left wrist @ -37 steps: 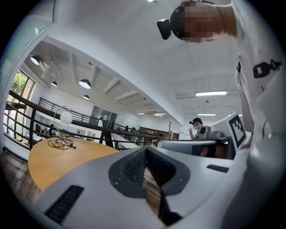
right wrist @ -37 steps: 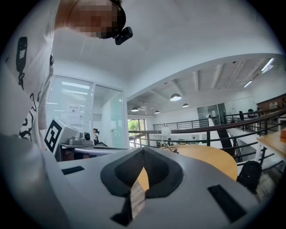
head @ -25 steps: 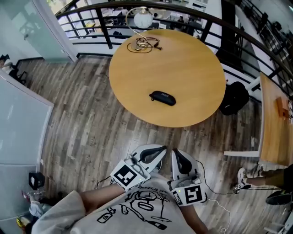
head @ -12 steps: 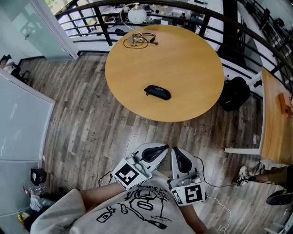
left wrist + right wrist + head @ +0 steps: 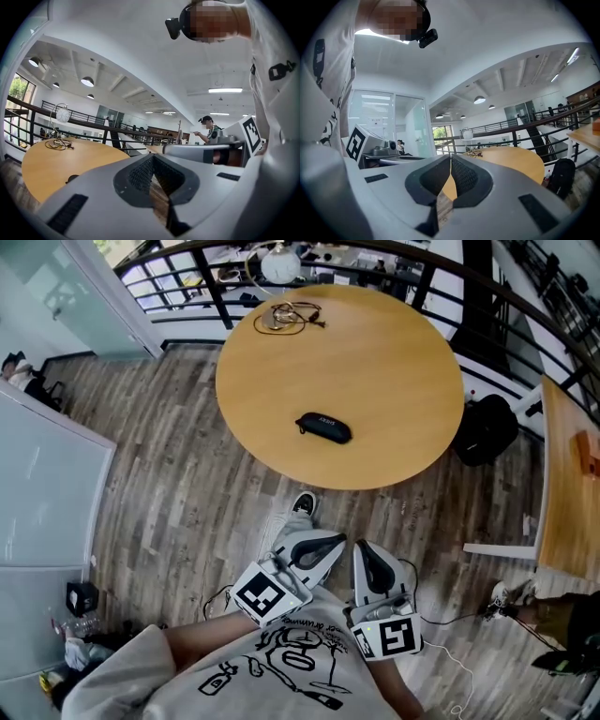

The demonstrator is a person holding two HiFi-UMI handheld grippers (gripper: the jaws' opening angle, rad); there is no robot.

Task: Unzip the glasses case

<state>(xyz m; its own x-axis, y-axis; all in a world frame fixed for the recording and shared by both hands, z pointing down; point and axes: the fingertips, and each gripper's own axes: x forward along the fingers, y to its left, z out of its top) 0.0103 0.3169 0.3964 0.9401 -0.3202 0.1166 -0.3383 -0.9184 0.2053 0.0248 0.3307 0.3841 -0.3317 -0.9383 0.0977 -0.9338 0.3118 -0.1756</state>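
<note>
The black glasses case point(image 5: 323, 427) lies zipped shut on the round wooden table point(image 5: 394, 381), toward its near left part. In the left gripper view the case point(image 5: 71, 178) is a small dark shape on the tabletop. Both grippers are held close to the person's body, well short of the table. My left gripper point(image 5: 331, 542) is shut with nothing between its jaws point(image 5: 152, 158). My right gripper point(image 5: 362, 553) is likewise shut and empty, its jaws point(image 5: 450, 161) pointing toward the table.
A coil of cable point(image 5: 286, 317) and a white globe lamp point(image 5: 281, 263) sit at the table's far edge by a black railing point(image 5: 206, 287). A black backpack point(image 5: 483, 435) rests on the floor right of the table. A second table point(image 5: 567, 493) stands further right. A shoe point(image 5: 300, 505) shows near the table.
The table has drifted left and up in the head view, and a shoe has come into sight below it. Both grippers stay shut by the body.
</note>
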